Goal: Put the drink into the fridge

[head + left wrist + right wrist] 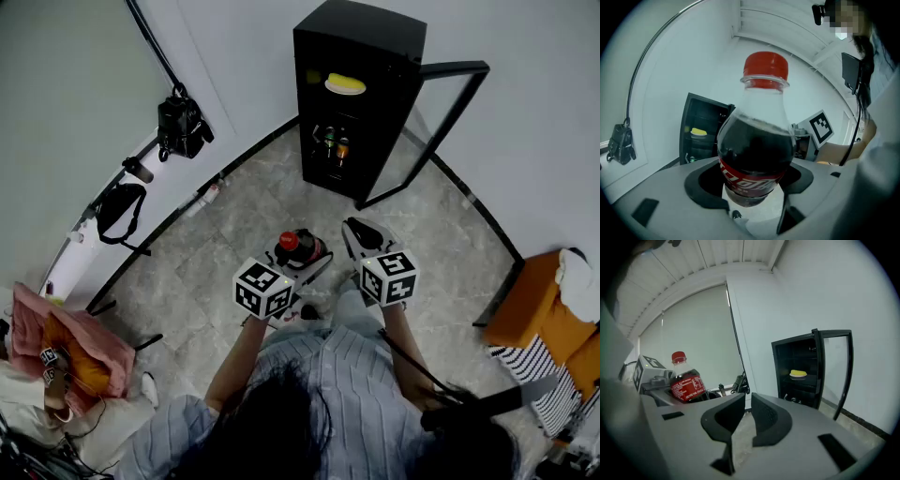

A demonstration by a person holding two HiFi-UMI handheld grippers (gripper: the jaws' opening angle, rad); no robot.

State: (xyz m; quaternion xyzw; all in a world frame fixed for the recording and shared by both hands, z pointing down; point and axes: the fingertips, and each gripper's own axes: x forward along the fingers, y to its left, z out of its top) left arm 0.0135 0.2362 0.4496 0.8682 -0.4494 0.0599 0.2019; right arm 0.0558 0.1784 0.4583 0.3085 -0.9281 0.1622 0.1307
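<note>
I've got the red-capped plastic cola bottle (757, 145) clamped in my left gripper (754, 187); right gripper (746, 416) closed, empty. Top centre, open black fridge (361, 37) holds small bottles (330, 142) and a yellow item (345, 84).

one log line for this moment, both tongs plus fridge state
left tongs: shut on cola bottle | right tongs: shut, empty | fridge: ahead, door open | stage: bottle not yet inside

I see a grey stone-tile floor (234, 248) carrying the black fridge (361, 42), door open. Left of the fridge, a small pale object (209, 194) lies against the wall.
</note>
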